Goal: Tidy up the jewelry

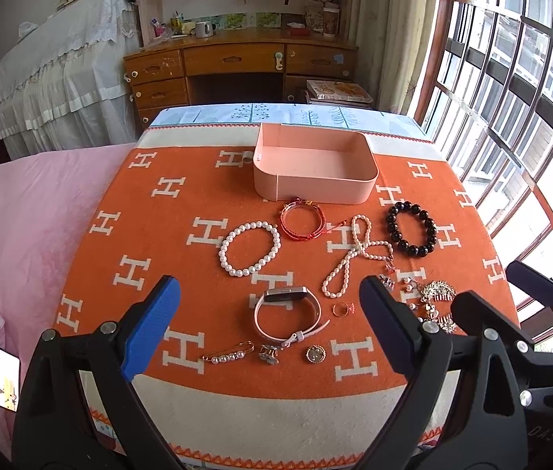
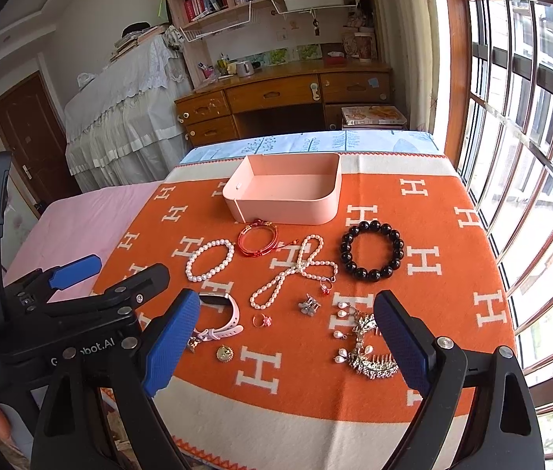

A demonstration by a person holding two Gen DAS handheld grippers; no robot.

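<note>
An empty pink box [image 1: 315,168] [image 2: 288,192] stands at the far side of the orange blanket [image 1: 159,235]. In front of it lie a pearl bracelet [image 1: 249,248] [image 2: 209,260], a red bangle [image 1: 301,221] [image 2: 257,238], a pearl necklace [image 1: 350,258] [image 2: 296,270], a black bead bracelet [image 1: 411,229] [image 2: 372,250], a pink watch [image 1: 288,311] [image 2: 221,313], a ring [image 1: 342,308] [image 2: 262,319] and a silver hair comb [image 2: 370,352]. My left gripper [image 1: 268,329] is open above the near edge, over the watch. My right gripper [image 2: 288,340] is open, beside the hair comb.
A pearl pin [image 1: 229,354], small brooches [image 1: 315,353] and pearl earrings [image 2: 341,321] lie near the front. The blanket covers a bed with pink bedding [image 1: 22,215] on the left. A wooden desk [image 1: 237,62] stands behind, a barred window [image 1: 511,98] on the right.
</note>
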